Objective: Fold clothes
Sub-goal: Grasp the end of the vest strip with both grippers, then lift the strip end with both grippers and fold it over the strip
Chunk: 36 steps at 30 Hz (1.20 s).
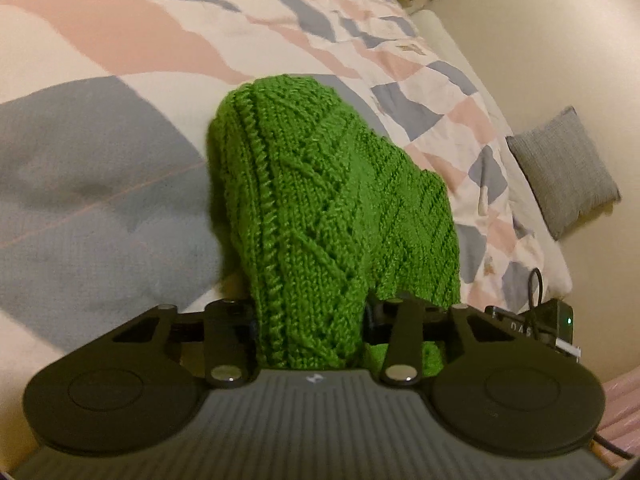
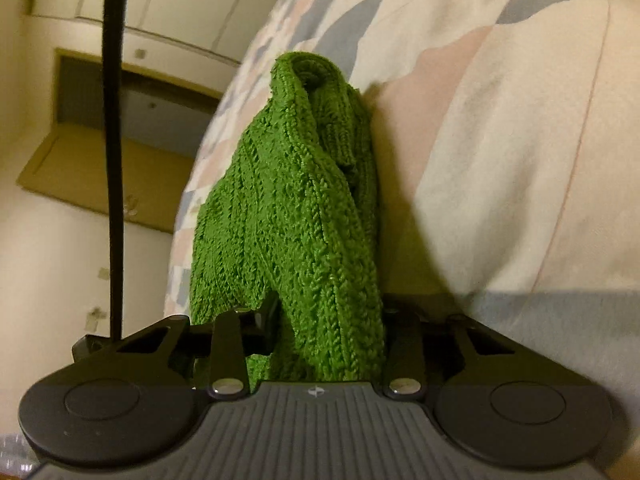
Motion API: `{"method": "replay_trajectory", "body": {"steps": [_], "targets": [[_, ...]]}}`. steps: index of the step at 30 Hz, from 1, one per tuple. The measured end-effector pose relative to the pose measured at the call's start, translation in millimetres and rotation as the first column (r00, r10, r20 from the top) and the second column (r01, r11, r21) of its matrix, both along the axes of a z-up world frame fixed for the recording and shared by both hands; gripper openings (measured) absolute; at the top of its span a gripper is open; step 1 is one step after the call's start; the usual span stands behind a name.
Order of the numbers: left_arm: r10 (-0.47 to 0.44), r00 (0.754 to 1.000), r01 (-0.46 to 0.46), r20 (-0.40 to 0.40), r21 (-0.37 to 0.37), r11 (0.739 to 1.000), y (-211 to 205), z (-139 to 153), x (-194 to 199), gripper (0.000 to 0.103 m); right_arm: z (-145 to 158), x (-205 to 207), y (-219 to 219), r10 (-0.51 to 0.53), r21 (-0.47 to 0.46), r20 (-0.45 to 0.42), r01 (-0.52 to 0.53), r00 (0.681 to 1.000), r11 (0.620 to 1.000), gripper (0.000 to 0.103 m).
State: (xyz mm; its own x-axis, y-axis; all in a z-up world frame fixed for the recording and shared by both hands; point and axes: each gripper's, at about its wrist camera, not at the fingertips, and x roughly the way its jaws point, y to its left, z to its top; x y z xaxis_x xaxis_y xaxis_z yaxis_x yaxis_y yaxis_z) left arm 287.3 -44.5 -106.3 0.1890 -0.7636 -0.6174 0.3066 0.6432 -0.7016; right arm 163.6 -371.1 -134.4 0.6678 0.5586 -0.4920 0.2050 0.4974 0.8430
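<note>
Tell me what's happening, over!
Left gripper shut on green knit. Right gripper shut on it too. Knit lifted over the quilt. Nothing blocking.

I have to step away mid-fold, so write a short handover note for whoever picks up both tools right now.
Left tool: shut on the green knit garment, which is bunched between its fingers.
Right tool: shut on the same garment, also bunched.
The garment is lifted over the patterned bedspread; it drapes away from both tools.
Done: both grips taken.
Left: no neat fold shows yet; lay it flat on the bedspread, fold, release.
A grey cushion lies beside the bed.
</note>
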Motion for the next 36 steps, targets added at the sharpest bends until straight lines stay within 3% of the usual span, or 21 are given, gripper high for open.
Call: {"method": "replay_trajectory", "body": {"steps": [4,7,11,15,20,24,28,32,36], "targets": [[-0.014,1.0,0.013,0.015,0.107,0.994,12.4,50.2,-0.4,0.034,44.3,4.2,18.1,0.013,-0.002,-0.05,-0.013,0.999,1.0,0.035],[0.03,0.999,-0.028,-0.011,0.139,0.99,43.1,94.0,4.1,0.034,83.0,12.6,46.8,0.058,0.006,-0.072,-0.058,0.996,0.998,0.035],[0.129,0.992,-0.125,-0.013,0.188,0.974,100.6,150.8,-0.9,0.034,126.7,29.8,94.9,0.109,0.066,-0.067,-0.105,0.992,0.992,0.035],[0.255,0.967,-0.249,0.005,0.222,0.943,169.9,193.7,-8.8,0.034,162.2,58.1,152.6,0.205,0.074,-0.046,-0.201,0.978,0.977,0.035],[0.365,0.93,-0.364,0.037,0.232,0.902,265.9,213.4,-8.4,0.034,187.4,96.9,243.3,0.327,0.064,-0.016,-0.325,0.945,0.944,0.035],[0.391,0.919,-0.392,0.054,0.252,0.885,347.8,213.6,10.3,0.034,196.9,127.9,328.1,0.386,0.059,-0.005,-0.385,0.923,0.921,0.035],[0.357,0.932,-0.361,0.068,0.272,0.892,441.7,209.8,50.9,0.034,190.6,146.1,422.3,0.369,0.056,0.005,-0.369,0.929,0.928,0.035],[0.289,0.954,-0.299,0.08,0.312,0.902,534.3,208.7,101.9,0.034,179.9,162.2,520.9,0.295,0.078,0.011,-0.295,0.955,0.952,0.035],[0.226,0.971,-0.24,0.082,0.361,0.901,603.7,208.0,149.7,0.034,169.3,187.4,608.9,0.228,0.099,-0.003,-0.226,0.974,0.969,0.035]]}}
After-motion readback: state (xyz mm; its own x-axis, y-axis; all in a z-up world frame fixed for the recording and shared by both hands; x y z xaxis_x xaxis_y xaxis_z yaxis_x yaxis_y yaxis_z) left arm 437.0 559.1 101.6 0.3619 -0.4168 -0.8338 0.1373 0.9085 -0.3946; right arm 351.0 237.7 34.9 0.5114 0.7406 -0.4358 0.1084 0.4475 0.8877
